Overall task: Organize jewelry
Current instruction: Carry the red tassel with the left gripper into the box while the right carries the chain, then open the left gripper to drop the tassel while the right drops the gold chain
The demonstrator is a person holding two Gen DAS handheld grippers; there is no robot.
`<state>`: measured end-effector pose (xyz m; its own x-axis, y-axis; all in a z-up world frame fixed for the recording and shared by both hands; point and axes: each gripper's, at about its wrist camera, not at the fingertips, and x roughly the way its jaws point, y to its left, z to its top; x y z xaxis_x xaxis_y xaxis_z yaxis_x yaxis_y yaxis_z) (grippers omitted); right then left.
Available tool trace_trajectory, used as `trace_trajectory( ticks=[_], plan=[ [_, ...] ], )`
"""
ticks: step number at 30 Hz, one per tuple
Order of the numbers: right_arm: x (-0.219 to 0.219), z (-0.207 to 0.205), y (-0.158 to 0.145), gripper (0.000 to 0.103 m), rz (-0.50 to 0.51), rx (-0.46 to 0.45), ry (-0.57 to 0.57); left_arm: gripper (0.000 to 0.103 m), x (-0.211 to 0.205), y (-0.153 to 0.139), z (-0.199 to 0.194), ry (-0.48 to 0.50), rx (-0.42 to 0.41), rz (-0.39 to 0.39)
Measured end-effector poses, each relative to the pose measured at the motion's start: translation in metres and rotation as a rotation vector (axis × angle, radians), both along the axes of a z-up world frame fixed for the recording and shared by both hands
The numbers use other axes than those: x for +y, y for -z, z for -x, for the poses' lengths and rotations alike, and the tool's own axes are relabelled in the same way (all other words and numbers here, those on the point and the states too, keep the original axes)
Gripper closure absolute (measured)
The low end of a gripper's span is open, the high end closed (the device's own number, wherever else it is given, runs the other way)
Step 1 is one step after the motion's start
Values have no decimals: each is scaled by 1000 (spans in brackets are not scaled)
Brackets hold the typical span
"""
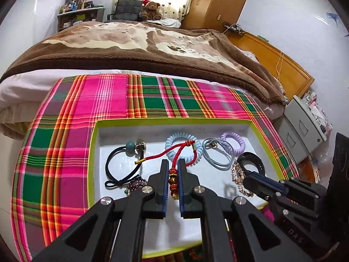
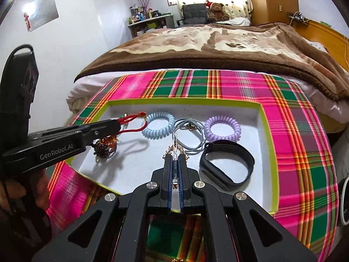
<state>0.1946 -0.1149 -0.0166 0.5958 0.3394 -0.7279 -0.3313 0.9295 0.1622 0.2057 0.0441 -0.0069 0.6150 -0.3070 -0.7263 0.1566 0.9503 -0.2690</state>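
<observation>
In the white tray [image 2: 265, 128] with the green rim lie two spiral hair ties, one blue [image 2: 158, 124] and one purple [image 2: 223, 128], plus one black band [image 2: 226, 163] in front of the purple tie. The left gripper [image 1: 173, 163] is closed on one red cord charm [image 1: 172, 180]; its long axis runs along the fingers. The right gripper [image 2: 174, 158] pinches one gold chain [image 2: 174, 150] by its silver clasp, which points away toward the tray's far wall.
</observation>
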Motion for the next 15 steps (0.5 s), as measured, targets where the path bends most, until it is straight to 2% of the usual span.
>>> trace_trajectory(
  ticks=[15],
  plan=[
    [8, -15, 18, 99, 39, 42, -12, 95, -4, 18, -12, 3, 51, 2]
  ],
)
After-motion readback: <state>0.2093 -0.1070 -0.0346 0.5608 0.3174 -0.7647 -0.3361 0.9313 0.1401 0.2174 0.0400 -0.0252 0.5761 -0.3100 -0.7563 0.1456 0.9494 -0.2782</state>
